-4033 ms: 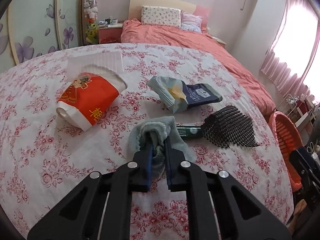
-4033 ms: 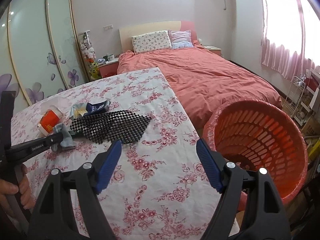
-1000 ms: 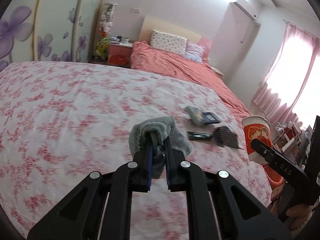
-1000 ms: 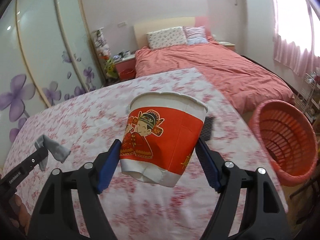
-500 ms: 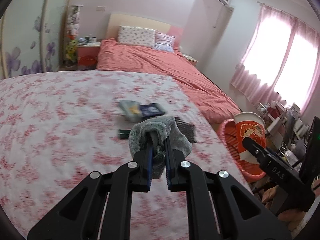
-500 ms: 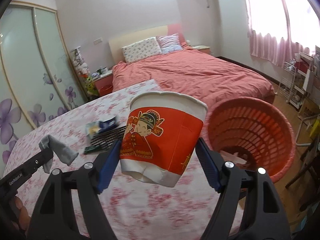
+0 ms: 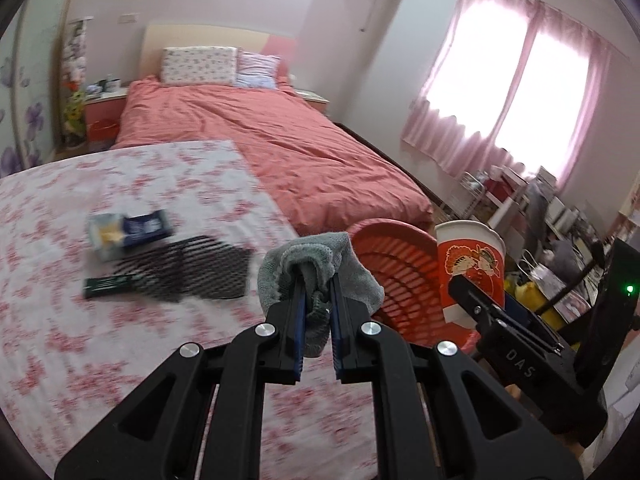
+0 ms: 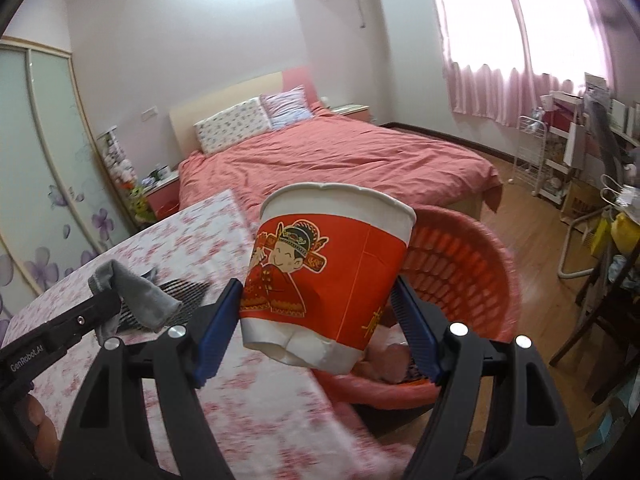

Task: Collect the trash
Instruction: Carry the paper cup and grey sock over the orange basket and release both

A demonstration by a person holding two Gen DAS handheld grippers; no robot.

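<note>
Two grippers in view, each loaded. Left gripper (image 7: 318, 304) nearly closed, blue pads pinching a grey sock (image 7: 316, 268) that bunches over the fingertips and hides them; sock's lower end hangs between the jaws. Same sock (image 8: 136, 296) seen from the right wrist view, drooping off the left tool's tip. Right gripper (image 8: 316, 320) spread wide, pads pressed on either side of a red-and-white paper cup (image 8: 326, 276) with a cartoon figure; cup upright, slightly tilted, base dented, inside not visible. Cup blocks most of the orange basket (image 8: 472, 276) behind it; something pale lies at the basket bottom, not identifiable. From the left wrist view the cup (image 7: 470, 264) sits at the basket's (image 7: 392, 264) right rim, whether over the opening or just beside it I cannot tell; basket's near side is covered by sock and gripper. Floral tablecloth (image 7: 80, 344) is motion-blurred. On it, well apart from both grippers: black mesh sheet (image 7: 192, 270), dark green stick-shaped packet (image 7: 110, 282) touching its left edge, crumpled blue-and-white wrapper (image 7: 128, 232) just behind. Print on all unreadable. Bed (image 7: 280, 148) beyond, pink curtains (image 7: 500, 112) washed out by light.
</note>
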